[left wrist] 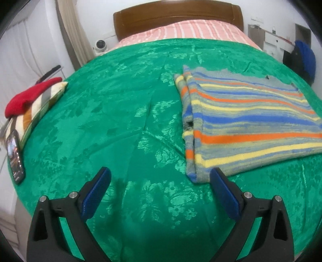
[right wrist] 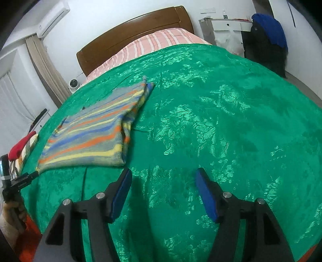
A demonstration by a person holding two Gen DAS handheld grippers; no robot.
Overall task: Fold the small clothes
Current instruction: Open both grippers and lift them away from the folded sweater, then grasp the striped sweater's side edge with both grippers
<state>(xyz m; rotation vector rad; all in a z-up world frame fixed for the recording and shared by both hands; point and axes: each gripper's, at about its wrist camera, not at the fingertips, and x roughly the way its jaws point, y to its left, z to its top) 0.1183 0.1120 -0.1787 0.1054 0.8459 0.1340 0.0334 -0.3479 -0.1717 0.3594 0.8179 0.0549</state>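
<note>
**Both jaws spread over the bed, folded sweater lying free**

Left hand-held gripper [left wrist: 160,177] at the bottom of the left wrist view: jaws spread wide, nothing between them but green cover. Right hand-held gripper [right wrist: 164,177] at the bottom of the right wrist view: jaws parted too, less widely, also empty.

Green bedspread [left wrist: 124,112] filling most of both frames, glossy, with a flower pattern. Wooden headboard [left wrist: 177,14] along the top edge, pink striped sheet [left wrist: 181,32] just below it.

Striped sweater [left wrist: 247,121] at right of centre in the left wrist view, folded flat on the bedspread, bands of orange, yellow, blue and grey; its near corner just beside the tip of the right-hand blue pad, contact not clear. Same sweater at centre left in the right wrist view [right wrist: 90,131], near but apart from that gripper's fingers.

Striped cushion [left wrist: 36,112] at the left edge, red knitted item [left wrist: 28,96] lying on top of it. Phone [left wrist: 15,157] at the lower left, screen lit. Small white camera [left wrist: 100,45] at the upper left, beside the headboard.
</note>
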